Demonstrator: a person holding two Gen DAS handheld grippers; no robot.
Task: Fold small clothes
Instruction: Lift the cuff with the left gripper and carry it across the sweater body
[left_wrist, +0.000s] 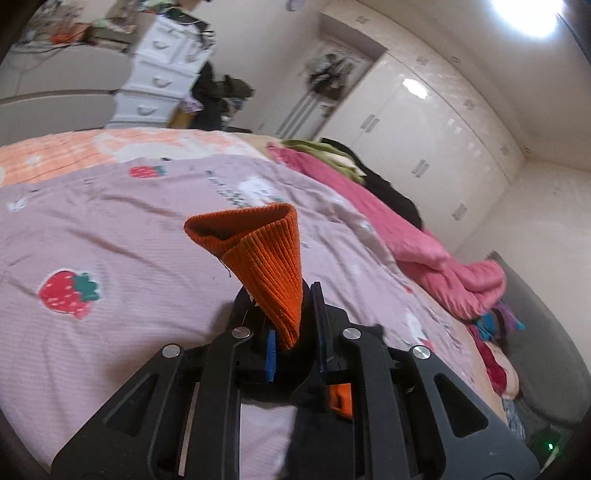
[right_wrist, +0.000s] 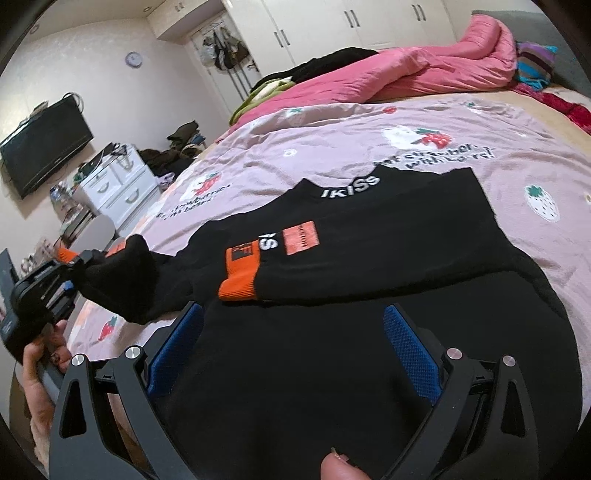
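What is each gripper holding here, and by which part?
Left gripper pinches the black sweater's orange sleeve cuff. Right gripper is open, holding nothing.

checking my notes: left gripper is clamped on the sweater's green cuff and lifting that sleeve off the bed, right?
Not green: the cuff is orange, as the left wrist view shows. The rest holds: the left gripper is clamped on it, lifting that sleeve of the black sweater off the bed.

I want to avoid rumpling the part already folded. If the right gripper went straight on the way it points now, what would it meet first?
Probably the black sweater itself: the open right gripper hangs just over its body. Further along lies the folded sleeve with the orange cuff. Height above the cloth is unclear.
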